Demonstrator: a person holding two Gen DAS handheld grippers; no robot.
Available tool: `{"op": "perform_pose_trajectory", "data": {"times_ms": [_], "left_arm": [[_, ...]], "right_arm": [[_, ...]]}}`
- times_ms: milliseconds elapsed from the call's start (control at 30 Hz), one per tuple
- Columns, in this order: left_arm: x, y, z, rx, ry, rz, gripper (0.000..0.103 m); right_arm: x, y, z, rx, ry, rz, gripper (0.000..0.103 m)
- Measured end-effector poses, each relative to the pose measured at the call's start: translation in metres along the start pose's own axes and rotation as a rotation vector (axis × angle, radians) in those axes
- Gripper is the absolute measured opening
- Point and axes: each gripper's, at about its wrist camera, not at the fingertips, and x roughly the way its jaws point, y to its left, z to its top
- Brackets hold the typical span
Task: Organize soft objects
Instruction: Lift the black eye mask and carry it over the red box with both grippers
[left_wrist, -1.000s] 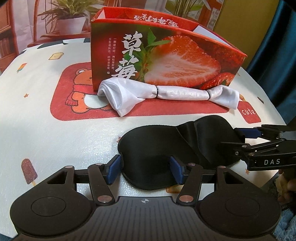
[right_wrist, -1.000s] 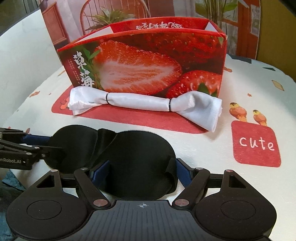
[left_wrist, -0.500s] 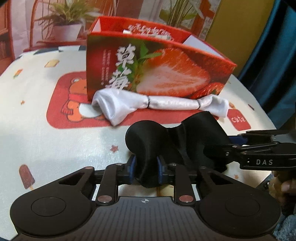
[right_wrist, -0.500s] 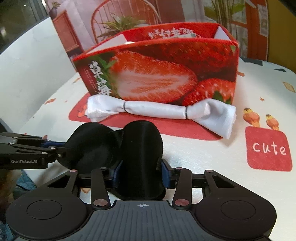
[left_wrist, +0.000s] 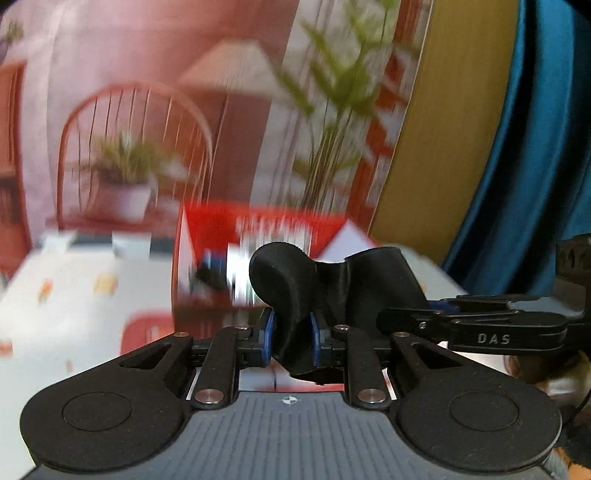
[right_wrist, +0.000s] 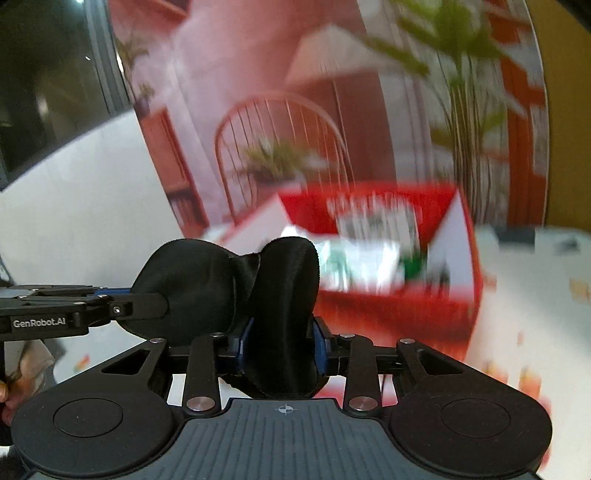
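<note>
A black sleep mask (left_wrist: 295, 288) hangs in the air between my two grippers. My left gripper (left_wrist: 290, 341) is shut on its left lobe. My right gripper (right_wrist: 282, 350) is shut on its right lobe (right_wrist: 286, 295). Each gripper shows in the other's view: the right one (left_wrist: 480, 325) at right, the left one (right_wrist: 74, 310) at left. The open red strawberry box (left_wrist: 258, 236) sits just beyond and below the mask, blurred, with items inside (right_wrist: 373, 240). The white satin piece is hidden.
The table with its white patterned cloth (left_wrist: 74, 295) spreads around the box. A backdrop printed with a chair and plants (left_wrist: 133, 155) stands behind. A blue curtain (left_wrist: 535, 147) hangs at the right.
Both grippers have closed on the mask and lifted it off the table, up to the level of the box's open top. The views are blurred by motion.
</note>
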Motion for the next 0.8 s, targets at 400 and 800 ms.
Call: {"op": "perform_pose_trajectory", "data": {"times_ms": [400,800], "left_arm": [[0.06,0.006,0.076,-0.002,-0.059,0.025,0.021],[0.144,0.026,0.044,0.028,0.211,0.039,0.021]], "right_arm": [[0.042,-0.016,0.098,-0.132,-0.127,-0.068,0.03],[0.121,-0.057,0.06,-0.065,0.1,-0.128,0.03]]}}
